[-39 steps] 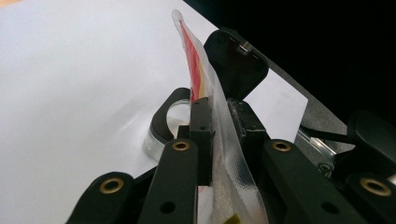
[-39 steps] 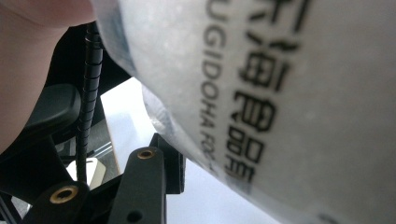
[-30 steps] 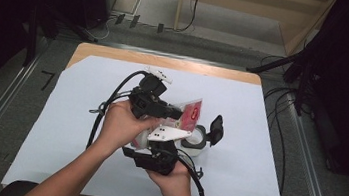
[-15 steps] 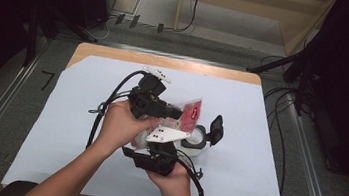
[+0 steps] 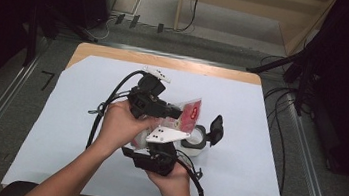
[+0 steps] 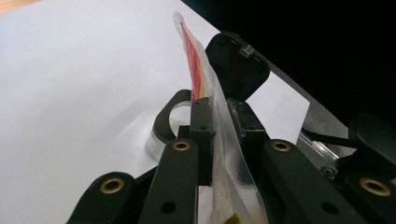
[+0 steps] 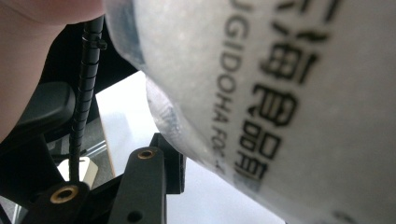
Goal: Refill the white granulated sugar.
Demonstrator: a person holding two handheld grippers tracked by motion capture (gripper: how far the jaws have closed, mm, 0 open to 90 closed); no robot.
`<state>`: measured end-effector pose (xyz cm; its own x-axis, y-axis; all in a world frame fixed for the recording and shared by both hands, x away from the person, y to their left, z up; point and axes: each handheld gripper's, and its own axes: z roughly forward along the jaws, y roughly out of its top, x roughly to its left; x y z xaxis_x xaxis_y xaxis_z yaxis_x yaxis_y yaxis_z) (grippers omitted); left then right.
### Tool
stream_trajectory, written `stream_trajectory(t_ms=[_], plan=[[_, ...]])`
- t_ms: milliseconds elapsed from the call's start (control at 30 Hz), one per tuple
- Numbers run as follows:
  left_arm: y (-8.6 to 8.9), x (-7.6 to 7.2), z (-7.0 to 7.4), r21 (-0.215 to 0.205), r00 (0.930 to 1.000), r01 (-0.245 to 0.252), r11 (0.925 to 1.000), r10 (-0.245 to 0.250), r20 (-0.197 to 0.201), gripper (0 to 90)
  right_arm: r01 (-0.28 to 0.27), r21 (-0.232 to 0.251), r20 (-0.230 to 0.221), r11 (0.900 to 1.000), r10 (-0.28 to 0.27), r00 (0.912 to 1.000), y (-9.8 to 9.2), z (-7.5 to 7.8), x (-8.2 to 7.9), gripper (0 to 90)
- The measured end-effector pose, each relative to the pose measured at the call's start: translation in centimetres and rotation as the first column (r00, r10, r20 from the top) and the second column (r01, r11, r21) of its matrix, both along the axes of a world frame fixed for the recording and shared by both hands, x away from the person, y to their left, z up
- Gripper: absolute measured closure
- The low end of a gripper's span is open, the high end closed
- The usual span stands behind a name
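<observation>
My left gripper (image 5: 176,113) is shut on a clear plastic pouch (image 5: 189,114) with red print. In the left gripper view its jaws (image 6: 219,112) pinch the pouch (image 6: 196,70), which stands up edge-on. Just beyond is a small clear jar (image 6: 175,116) with its black flip lid (image 6: 236,65) hinged open. My right gripper (image 5: 181,148) comes from the near side and is shut on that jar (image 5: 196,140), which rests on the white sheet. In the right gripper view the jar's translucent printed wall (image 7: 280,93) is very close, and one fingertip (image 7: 170,163) presses against it. The pouch hangs next to the jar's mouth.
A white sheet (image 5: 87,97) covers the wooden table (image 5: 167,62). Black cables (image 5: 106,105) loop left of the hands and trail off the near edge. Dark equipment and floor cables surround the table, with metal rails along both sides.
</observation>
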<state>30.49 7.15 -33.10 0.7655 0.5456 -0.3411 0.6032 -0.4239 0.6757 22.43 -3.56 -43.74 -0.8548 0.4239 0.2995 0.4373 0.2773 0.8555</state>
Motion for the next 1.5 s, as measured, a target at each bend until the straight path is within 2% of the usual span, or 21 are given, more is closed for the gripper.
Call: stream_trajectory(t_ms=[700,1033,1500], plan=[[-0.42,-0.44,0.23,0.001,1.0000,0.008,1.0000,-0.008,0.006,80.5,0.001,0.017,0.001,1.000,-0.001,1.0000,-0.23,0.06,-0.30,63.2],[-0.47,-0.42,0.09,-0.012,1.0000,0.007,0.9999,-0.007,0.001,80.4,0.004,0.012,0.000,1.000,-0.004,1.0000,-0.26,0.02,-0.30,63.2],[-0.67,-0.42,-0.12,-0.009,0.9999,0.014,0.9999,-0.014,0.001,80.5,0.008,0.005,0.009,1.000,-0.008,0.9999,-0.37,-0.20,-0.27,62.9]])
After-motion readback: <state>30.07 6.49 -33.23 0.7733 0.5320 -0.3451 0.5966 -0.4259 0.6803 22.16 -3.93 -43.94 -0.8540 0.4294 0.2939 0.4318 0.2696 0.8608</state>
